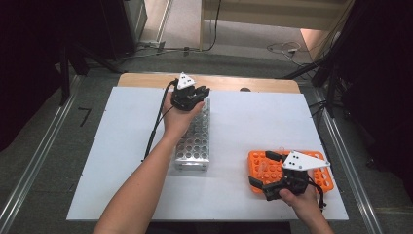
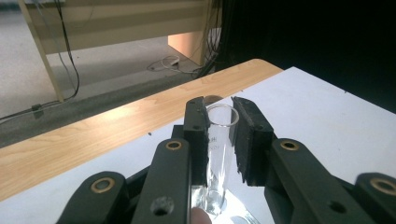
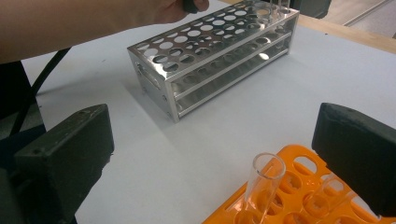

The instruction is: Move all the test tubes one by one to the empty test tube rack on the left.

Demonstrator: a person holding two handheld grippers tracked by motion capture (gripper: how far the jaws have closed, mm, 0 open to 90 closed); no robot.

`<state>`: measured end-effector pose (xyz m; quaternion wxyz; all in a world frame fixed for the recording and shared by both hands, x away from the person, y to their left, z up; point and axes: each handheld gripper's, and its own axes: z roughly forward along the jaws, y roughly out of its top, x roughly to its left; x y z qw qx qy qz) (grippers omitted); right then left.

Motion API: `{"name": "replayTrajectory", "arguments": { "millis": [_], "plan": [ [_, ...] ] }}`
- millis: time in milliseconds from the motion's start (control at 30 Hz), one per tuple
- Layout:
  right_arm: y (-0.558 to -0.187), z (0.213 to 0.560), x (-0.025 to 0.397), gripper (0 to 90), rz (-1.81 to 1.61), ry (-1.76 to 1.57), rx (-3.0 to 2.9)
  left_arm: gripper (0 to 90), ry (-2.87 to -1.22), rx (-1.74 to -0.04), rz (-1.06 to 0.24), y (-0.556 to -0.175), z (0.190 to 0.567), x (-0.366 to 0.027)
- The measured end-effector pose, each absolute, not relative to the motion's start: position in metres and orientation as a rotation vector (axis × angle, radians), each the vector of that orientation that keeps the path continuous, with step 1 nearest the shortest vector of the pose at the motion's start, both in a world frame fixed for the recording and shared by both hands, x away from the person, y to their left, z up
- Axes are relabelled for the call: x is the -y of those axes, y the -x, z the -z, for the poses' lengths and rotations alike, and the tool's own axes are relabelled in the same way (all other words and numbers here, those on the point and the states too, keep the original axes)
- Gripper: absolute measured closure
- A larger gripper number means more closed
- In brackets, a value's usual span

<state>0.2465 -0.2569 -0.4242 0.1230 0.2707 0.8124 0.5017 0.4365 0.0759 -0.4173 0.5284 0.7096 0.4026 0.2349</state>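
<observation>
A metal rack (image 1: 195, 139) stands left of a plastic rack (image 1: 324, 178) on the table (image 1: 253, 117).

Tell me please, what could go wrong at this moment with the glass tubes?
1. The left gripper clamps a thin glass test tube over the metal rack; squeezing harder or tilting might crack it.
2. The open right gripper hovers near a tube standing in the orange rack; a careless approach could knock it over.

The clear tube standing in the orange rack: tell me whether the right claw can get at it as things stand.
Probably yes. The right claw is open, its jaws spread wide on either side of the clear tube, which stands upright in the orange rack with nothing between them.
</observation>
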Motion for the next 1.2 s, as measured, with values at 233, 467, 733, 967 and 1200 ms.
{"name": "replayTrajectory", "arguments": {
  "millis": [233, 467, 733, 967, 1200],
  "plan": [
    [-0.246, 0.424, 0.257, 0.0, -1.460, -0.790, -2.369, 74.9, -1.725, -0.963, -0.552, -0.436, 0.421, -0.072],
    [-0.246, 0.424, 0.257, 0.0, -1.457, -0.786, -2.369, 74.6, -1.761, -0.978, -0.537, -0.437, 0.424, -0.071],
    [-0.247, 0.425, 0.257, 0.0, -1.456, -0.790, -2.370, 73.1, -1.795, -0.979, -0.513, -0.437, 0.427, -0.071],
    [-0.247, 0.426, 0.256, 0.0, -1.451, -0.792, -2.374, 71.9, -1.818, -0.979, -0.503, -0.437, 0.428, -0.071],
    [-0.248, 0.426, 0.257, 0.0, -1.459, -0.795, -2.367, 69.9, -1.820, -0.972, -0.490, -0.437, 0.428, -0.072]
  ]
}}
